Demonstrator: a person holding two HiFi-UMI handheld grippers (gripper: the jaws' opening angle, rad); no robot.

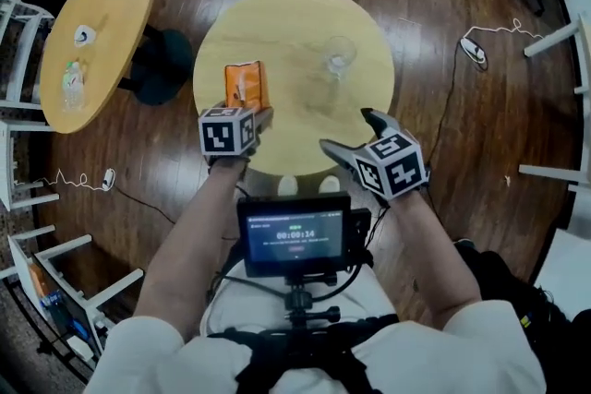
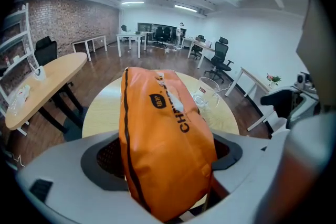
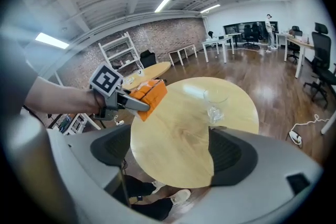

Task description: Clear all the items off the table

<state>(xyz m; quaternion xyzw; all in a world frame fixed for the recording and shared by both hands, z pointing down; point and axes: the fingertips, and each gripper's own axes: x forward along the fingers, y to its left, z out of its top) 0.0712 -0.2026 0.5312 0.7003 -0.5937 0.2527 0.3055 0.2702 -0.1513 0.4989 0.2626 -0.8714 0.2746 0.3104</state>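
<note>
An orange snack bag stands on the round wooden table near its left front edge. My left gripper is shut on the orange bag, which fills the gap between the jaws. From the right gripper view, the left jaws clamp the bag from the side. A clear glass mug stands upright right of the table's centre, apart from both grippers. It also shows as the mug behind the bag. My right gripper hovers open at the table's front edge with nothing between its jaws.
A second round table at the left carries a bottle and a small white item. White frames and chairs stand at the left and right edges. Cables lie on the dark wood floor. A monitor hangs at the person's chest.
</note>
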